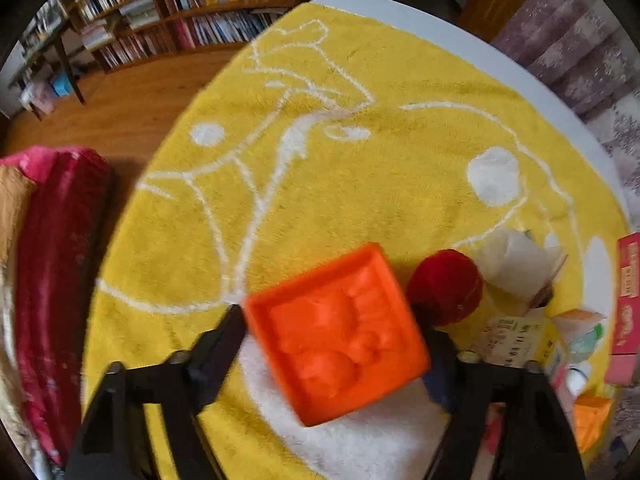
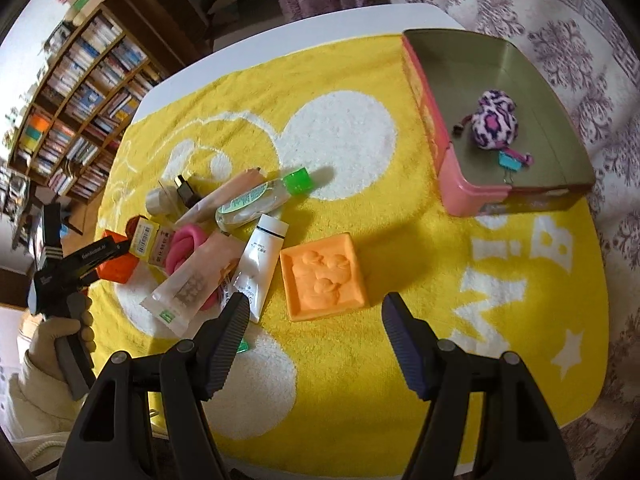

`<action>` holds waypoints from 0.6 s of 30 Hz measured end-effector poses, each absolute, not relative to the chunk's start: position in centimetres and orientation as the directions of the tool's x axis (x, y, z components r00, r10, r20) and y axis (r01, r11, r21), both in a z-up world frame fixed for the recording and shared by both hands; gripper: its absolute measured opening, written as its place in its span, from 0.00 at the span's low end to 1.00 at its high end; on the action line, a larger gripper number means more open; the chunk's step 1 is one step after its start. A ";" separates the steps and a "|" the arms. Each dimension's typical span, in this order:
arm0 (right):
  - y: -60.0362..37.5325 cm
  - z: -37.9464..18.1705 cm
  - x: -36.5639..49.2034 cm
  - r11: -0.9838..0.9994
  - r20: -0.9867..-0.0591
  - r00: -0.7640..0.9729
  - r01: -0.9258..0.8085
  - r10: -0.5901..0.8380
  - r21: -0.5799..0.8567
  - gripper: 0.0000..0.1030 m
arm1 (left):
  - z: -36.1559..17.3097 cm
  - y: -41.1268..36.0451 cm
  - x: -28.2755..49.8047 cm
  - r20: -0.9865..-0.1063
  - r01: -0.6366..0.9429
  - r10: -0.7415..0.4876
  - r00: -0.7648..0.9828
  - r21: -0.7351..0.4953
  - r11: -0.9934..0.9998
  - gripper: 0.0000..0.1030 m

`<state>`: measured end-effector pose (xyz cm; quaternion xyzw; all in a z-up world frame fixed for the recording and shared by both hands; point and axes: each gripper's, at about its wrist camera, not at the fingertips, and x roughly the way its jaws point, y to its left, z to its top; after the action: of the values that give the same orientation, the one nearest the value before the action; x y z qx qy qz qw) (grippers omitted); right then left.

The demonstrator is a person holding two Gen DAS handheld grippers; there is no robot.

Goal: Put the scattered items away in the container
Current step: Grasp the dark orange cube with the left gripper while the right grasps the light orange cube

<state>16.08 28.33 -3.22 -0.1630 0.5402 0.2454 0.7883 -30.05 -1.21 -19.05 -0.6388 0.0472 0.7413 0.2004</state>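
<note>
A bright orange embossed block (image 1: 334, 336) sits between the fingers of my left gripper (image 1: 336, 330), whose pads touch its two sides just above the yellow towel (image 1: 360, 184). The right wrist view shows that gripper (image 2: 105, 251) at the left of the pile, at the same block (image 2: 120, 267). My right gripper (image 2: 316, 304) hangs open over the towel, with a paler orange square block (image 2: 323, 278) just beyond its tips. The pink tin container (image 2: 452, 184) stands at the far right and holds a pink-purple plush toy (image 2: 494, 118) and a binder clip (image 2: 510, 162).
A pile lies left of the middle: a clear bottle with a green cap (image 2: 256, 200), a white tube (image 2: 262, 264), a pink ring (image 2: 186, 244) and a sachet (image 2: 192, 284). A red ball (image 1: 446, 286) lies beside the held block. A gloved hand (image 2: 68, 328) holds the left gripper.
</note>
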 end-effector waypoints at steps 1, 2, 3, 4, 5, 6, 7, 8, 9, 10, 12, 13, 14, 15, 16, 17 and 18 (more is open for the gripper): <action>28.5 -3.3 16.1 0.823 -0.931 0.305 -0.568 0.203 -0.006 0.70 | -19.0 -1.3 -30.0 -0.964 -0.356 0.244 -0.103 -0.193 -0.914 0.63; 28.6 -3.4 16.1 0.821 -0.930 0.310 -0.570 0.197 -0.016 0.70 | -18.8 -1.2 -30.0 -0.964 -0.361 0.243 -0.112 -0.188 -0.913 0.62; 28.6 -3.6 16.2 0.821 -0.929 0.314 -0.570 0.194 -0.021 0.70 | -18.6 -1.3 -29.9 -0.962 -0.366 0.245 -0.117 -0.188 -0.912 0.61; 28.5 -3.7 16.3 0.823 -0.929 0.317 -0.568 0.192 -0.024 0.70 | -18.6 -1.4 -30.0 -0.961 -0.364 0.250 -0.116 -0.193 -0.911 0.61; 28.4 -3.9 16.6 0.825 -0.929 0.318 -0.565 0.187 -0.028 0.70 | -18.4 -1.6 -30.0 -0.959 -0.359 0.257 -0.116 -0.201 -0.911 0.61; 28.3 -4.1 16.8 0.828 -0.930 0.320 -0.560 0.182 -0.031 0.70 | -18.2 -1.9 -29.9 -0.958 -0.354 0.260 -0.121 -0.203 -0.913 0.61; 28.2 -4.2 17.0 0.831 -0.930 0.322 -0.556 0.179 -0.033 0.70 | -18.0 -2.1 -29.9 -0.957 -0.352 0.261 -0.126 -0.203 -0.914 0.61; 28.1 -4.4 17.2 0.833 -0.930 0.323 -0.552 0.174 -0.036 0.70 | -17.8 -2.4 -29.8 -0.956 -0.351 0.263 -0.130 -0.204 -0.914 0.61; 28.1 -4.6 17.4 0.833 -0.930 0.325 -0.552 0.170 -0.040 0.70 | -17.5 -2.7 -29.8 -0.955 -0.348 0.266 -0.135 -0.205 -0.915 0.61; 28.2 -4.7 17.5 0.832 -0.930 0.327 -0.554 0.167 -0.045 0.70 | -17.1 -3.2 -29.7 -0.953 -0.344 0.269 -0.141 -0.207 -0.916 0.60; 28.4 -5.2 17.7 0.825 -0.932 0.325 -0.563 0.158 -0.057 0.70 | -16.5 -3.9 -29.8 -0.950 -0.338 0.276 -0.148 -0.214 -0.917 0.60; 28.6 -5.5 17.9 0.820 -0.935 0.319 -0.569 0.154 -0.059 0.70 | -16.0 -4.5 -30.4 -0.947 -0.334 0.283 -0.152 -0.220 -0.917 0.61; 28.7 -5.7 17.9 0.816 -0.938 0.313 -0.575 0.151 -0.060 0.70 | -15.6 -4.8 -30.2 -0.945 -0.331 0.285 -0.159 -0.221 -0.917 0.60; 29.0 -6.0 18.0 0.809 -0.940 0.307 -0.584 0.146 -0.065 0.70 | -15.3 -5.1 -29.9 -0.944 -0.330 0.287 -0.164 -0.222 -0.918 0.61; 29.1 -6.2 18.0 0.806 -0.941 0.305 -0.588 0.145 -0.066 0.70 | -14.8 -5.6 -29.7 -0.941 -0.328 0.290 -0.171 -0.223 -0.918 0.60; 29.4 -6.4 18.0 0.796 -0.944 0.297 -0.601 0.146 -0.066 0.70 | -14.4 -5.5 -29.7 -0.940 -0.325 0.292 -0.176 -0.224 -0.919 0.61; 29.7 -6.6 18.0 0.790 -0.945 0.293 -0.610 0.146 -0.067 0.70 | -13.9 -6.0 -29.4 -0.939 -0.322 0.294 -0.180 -0.226 -0.919 0.61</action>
<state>17.99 29.71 -6.61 -0.2139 0.5423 0.2437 0.7751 -29.43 -6.04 -13.89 -0.6079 0.0116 0.7682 0.2006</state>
